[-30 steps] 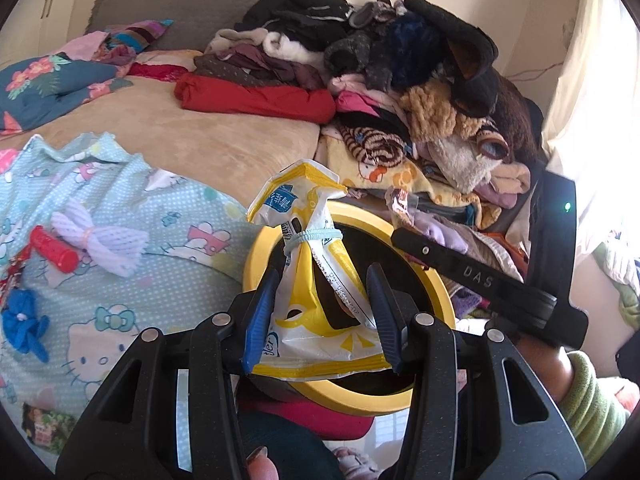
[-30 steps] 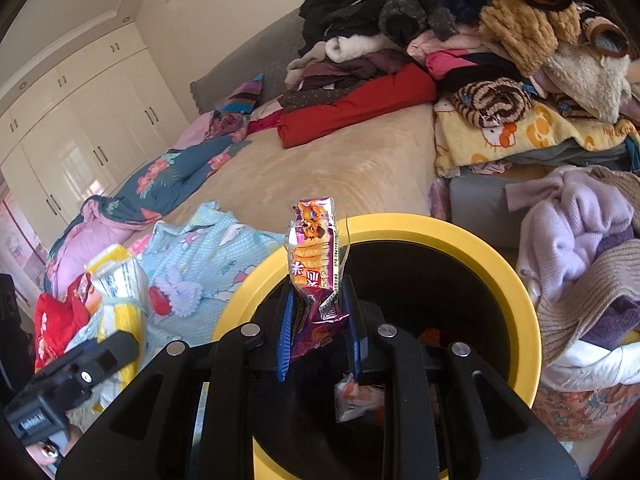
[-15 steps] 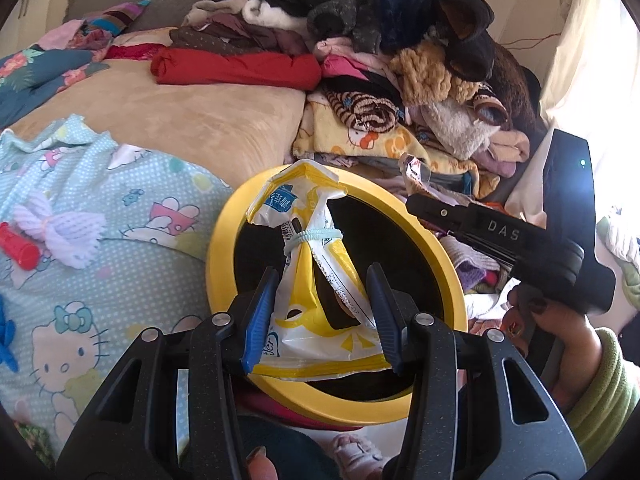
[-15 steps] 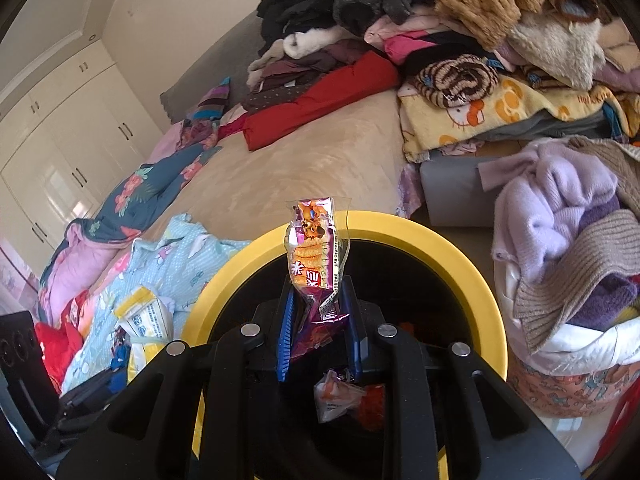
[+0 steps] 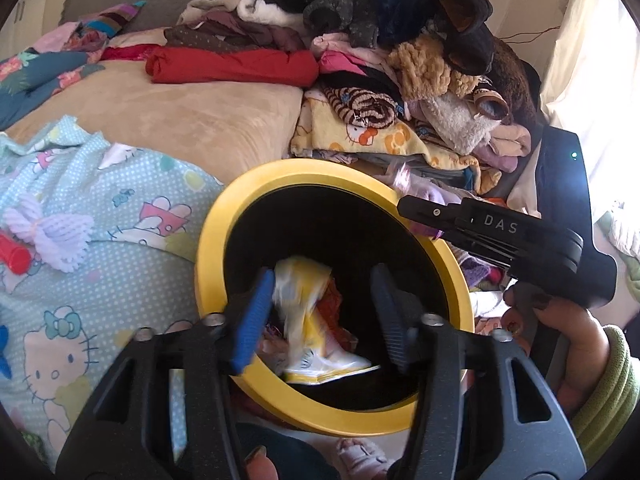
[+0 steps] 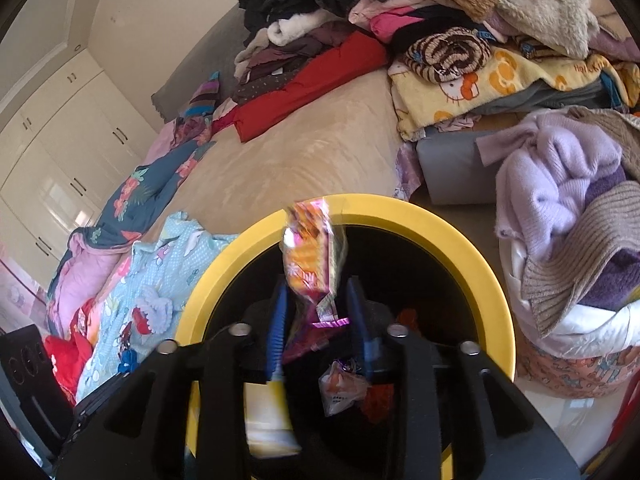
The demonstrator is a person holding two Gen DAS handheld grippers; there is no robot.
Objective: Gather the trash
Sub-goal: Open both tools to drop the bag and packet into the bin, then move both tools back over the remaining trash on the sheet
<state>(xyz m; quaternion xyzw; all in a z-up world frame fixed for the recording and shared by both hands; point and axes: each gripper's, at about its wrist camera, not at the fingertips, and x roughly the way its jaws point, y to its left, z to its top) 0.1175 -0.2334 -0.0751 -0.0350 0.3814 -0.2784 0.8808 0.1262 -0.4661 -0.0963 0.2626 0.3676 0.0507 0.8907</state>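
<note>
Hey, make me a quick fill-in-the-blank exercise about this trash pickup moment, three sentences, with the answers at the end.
1. The rim of the trash bin is colored ____.
2. The left gripper has its jaws spread apart, and the yellow-and-white wrapper sits blurred ____ the bin.
3. The orange-and-pink snack wrapper stands between the jaws of the ____ gripper.

Answers: yellow; inside; right
</note>
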